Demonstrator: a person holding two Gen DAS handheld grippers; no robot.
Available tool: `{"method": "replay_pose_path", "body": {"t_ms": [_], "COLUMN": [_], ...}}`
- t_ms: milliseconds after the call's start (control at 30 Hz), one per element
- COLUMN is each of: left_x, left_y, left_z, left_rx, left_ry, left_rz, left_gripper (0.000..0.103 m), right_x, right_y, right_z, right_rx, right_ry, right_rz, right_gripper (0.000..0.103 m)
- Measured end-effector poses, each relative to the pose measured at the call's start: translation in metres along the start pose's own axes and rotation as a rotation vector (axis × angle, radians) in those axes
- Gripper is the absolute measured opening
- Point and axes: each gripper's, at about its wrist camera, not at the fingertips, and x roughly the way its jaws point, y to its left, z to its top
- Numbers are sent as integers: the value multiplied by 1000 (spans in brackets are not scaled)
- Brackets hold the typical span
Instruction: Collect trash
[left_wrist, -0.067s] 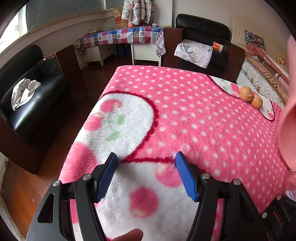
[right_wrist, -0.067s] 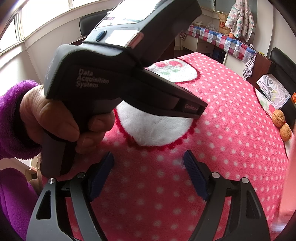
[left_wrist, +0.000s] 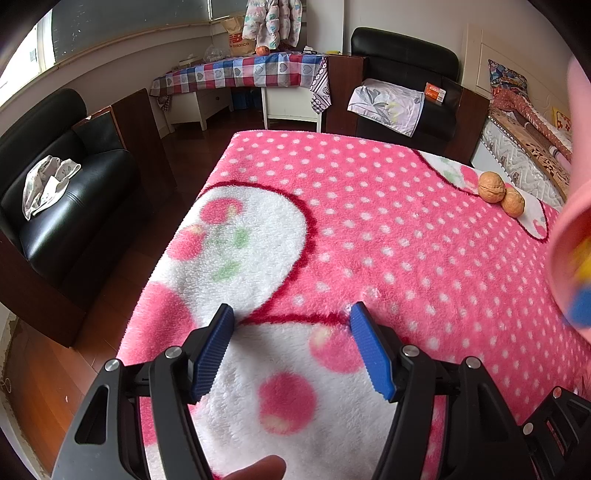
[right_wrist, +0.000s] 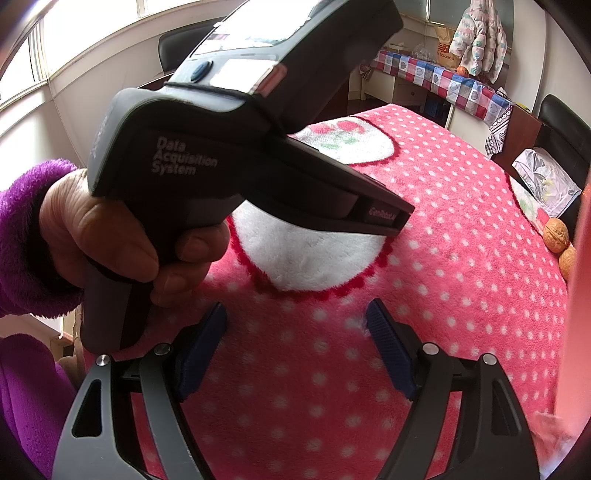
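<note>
Two walnuts (left_wrist: 491, 186) lie touching each other near the far right edge of a pink, white-dotted blanket (left_wrist: 369, 229). They also show at the right of the right wrist view, walnuts (right_wrist: 556, 234). My left gripper (left_wrist: 291, 314) hovers open over the blanket's near left part, with nothing between its blue pads. My right gripper (right_wrist: 295, 310) is open and empty too, low over the blanket. A hand (right_wrist: 110, 236) in a purple sleeve holds the grey body of the left tool (right_wrist: 240, 129) just ahead of it. A blurred pink container (left_wrist: 569, 240) fills the right edge.
The blanket ends at a wooden floor (left_wrist: 44, 387) on the left. A black armchair (left_wrist: 70, 206) with a cloth stands there, and another black armchair (left_wrist: 402, 59) at the back. A checked-cloth table (left_wrist: 240, 72) is behind, and a bed (left_wrist: 524, 147) lies to the right.
</note>
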Motion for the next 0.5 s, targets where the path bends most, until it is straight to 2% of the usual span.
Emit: {"method": "replay_pose_path", "body": {"t_ms": [500], "left_x": [0], "left_y": [0], "left_z": [0], "left_rx": [0], "left_ry": [-1], "left_rz": [0], "left_gripper": [65], "right_x": [1], "right_y": [-1], "right_z": [0], "right_rx": [-1], "right_ry": [0], "right_rz": [1], "right_gripper": [79]}}
